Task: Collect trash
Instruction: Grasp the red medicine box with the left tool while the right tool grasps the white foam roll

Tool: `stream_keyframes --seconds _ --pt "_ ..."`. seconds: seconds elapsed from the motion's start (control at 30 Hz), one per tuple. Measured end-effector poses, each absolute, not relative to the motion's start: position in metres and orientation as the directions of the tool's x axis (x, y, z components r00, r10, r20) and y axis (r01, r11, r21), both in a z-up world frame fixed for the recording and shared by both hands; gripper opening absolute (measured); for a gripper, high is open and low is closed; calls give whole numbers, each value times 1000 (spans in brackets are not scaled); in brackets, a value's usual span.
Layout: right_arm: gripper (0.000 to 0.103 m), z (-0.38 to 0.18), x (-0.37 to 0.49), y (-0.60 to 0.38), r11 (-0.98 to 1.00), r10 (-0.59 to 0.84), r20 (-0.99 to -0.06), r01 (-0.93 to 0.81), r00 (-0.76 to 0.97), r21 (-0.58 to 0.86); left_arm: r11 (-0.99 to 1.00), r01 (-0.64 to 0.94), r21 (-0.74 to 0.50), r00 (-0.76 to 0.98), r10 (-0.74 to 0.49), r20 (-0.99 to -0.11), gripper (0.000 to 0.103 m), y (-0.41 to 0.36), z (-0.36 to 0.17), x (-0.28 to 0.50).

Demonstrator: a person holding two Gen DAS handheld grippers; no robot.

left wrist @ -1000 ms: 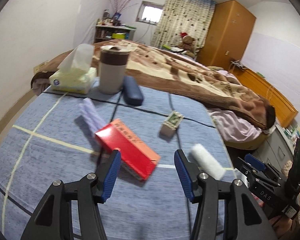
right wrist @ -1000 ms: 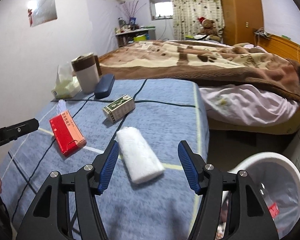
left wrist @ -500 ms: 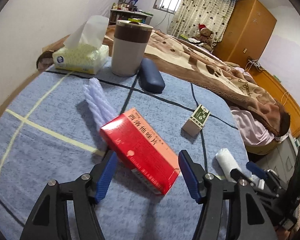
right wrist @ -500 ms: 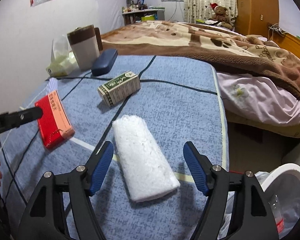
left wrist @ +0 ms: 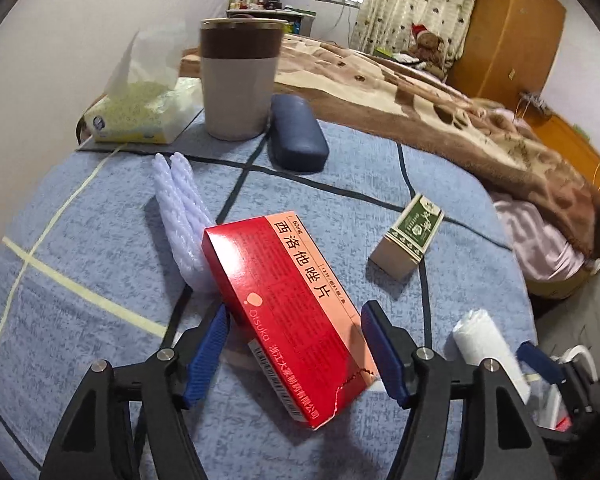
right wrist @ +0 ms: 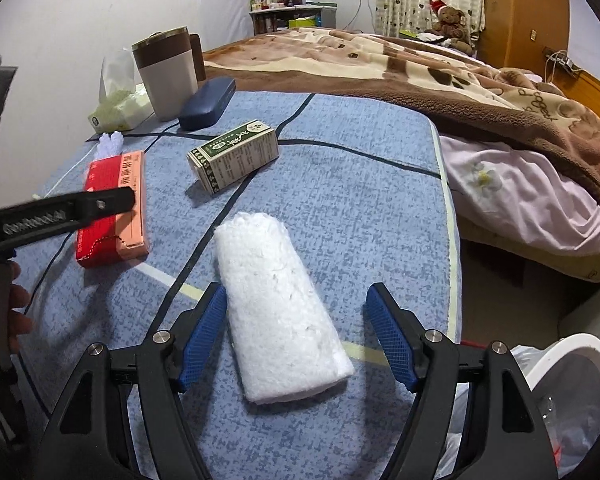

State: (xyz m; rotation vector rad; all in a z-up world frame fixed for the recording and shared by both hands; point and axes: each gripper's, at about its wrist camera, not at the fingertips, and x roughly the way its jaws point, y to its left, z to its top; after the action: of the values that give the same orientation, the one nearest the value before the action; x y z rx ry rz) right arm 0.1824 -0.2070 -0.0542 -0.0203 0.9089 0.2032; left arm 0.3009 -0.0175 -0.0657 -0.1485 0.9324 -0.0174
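Observation:
A red medicine box (left wrist: 284,280) lies on the blue cloth, partly over a white ribbed foam sleeve (left wrist: 180,208). My left gripper (left wrist: 296,310) straddles the box's near end; its jaws are opening and its pads do not press on the box. A white rolled tissue wad (right wrist: 278,312) lies between the pads of my right gripper (right wrist: 297,291), which is open with gaps on both sides. A small green box (right wrist: 236,154) sits further back. One left finger (right wrist: 60,212) crosses the red box in the right wrist view.
At the back stand a brown-and-white mug (left wrist: 238,80), a dark blue glasses case (left wrist: 296,138) and a tissue pack (left wrist: 140,112). A white bin (right wrist: 572,392) with a liner sits off the cloth's right edge. A bed with a brown blanket (right wrist: 420,68) lies beyond.
Both grippers came down and forward over their objects. The left jaws widened around the red box, the right jaws around the white wad. The objects have not moved.

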Motion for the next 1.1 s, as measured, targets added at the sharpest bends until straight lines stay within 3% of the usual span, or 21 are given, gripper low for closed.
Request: stream_keyframes --seconds 0.6,0.77,1.0,1.1 --pt "74 -56 185 -198 984 118 -785 -180 608 9 999 51 10 561 -20 -828 71 -51 -83 307" --pt "56 -54 183 -200 984 134 -776 -175 617 31 999 44 3 572 -23 -820 56 -44 -81 302" --pt "38 -54 181 -196 981 152 -771 -186 618 45 997 56 -51 591 -75 -803 25 -34 -78 297" --pt "28 -52 179 -197 982 156 -763 -183 628 50 993 61 -99 597 -116 -794 22 -29 -76 296"
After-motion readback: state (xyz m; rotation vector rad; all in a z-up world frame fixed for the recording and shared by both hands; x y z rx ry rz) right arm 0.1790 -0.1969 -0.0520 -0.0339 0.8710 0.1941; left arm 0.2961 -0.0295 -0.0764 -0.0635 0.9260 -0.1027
